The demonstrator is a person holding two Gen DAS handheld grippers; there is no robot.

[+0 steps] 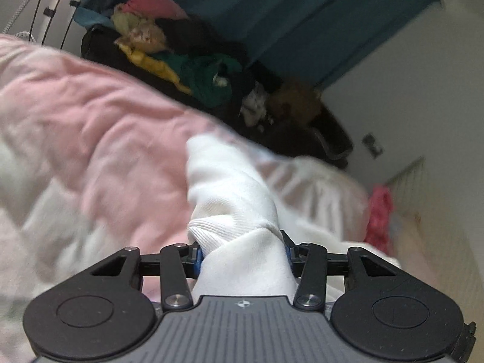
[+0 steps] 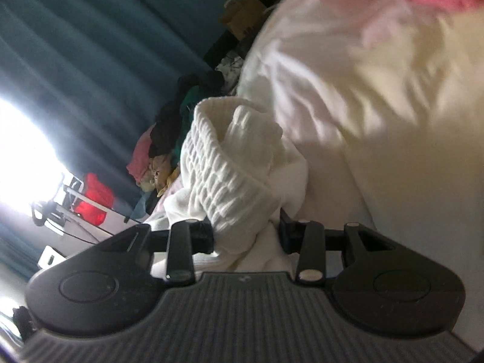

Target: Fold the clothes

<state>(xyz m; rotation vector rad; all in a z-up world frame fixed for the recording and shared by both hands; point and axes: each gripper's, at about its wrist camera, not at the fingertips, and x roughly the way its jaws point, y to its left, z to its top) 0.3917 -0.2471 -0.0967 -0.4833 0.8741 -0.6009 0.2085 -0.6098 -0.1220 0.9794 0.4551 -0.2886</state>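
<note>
A white garment (image 1: 233, 187) with a ribbed hem lies bunched over pink and white bedding. My left gripper (image 1: 242, 252) is shut on a fold of it near the ribbed edge, and the cloth hides the fingertips. In the right wrist view, my right gripper (image 2: 246, 237) is shut on the same white garment (image 2: 230, 163) at its thick ribbed cuff. The cloth bulges up between the jaws. The view is tilted and blurred.
A pile of mixed clothes (image 1: 181, 60) in black, yellow, green and pink lies behind the bedding (image 1: 90, 115), against a teal curtain (image 1: 302, 6). It also shows in the right wrist view (image 2: 169, 139). A pink cloth (image 1: 379, 217) hangs at the right. A red item (image 2: 93, 202) sits near a bright window.
</note>
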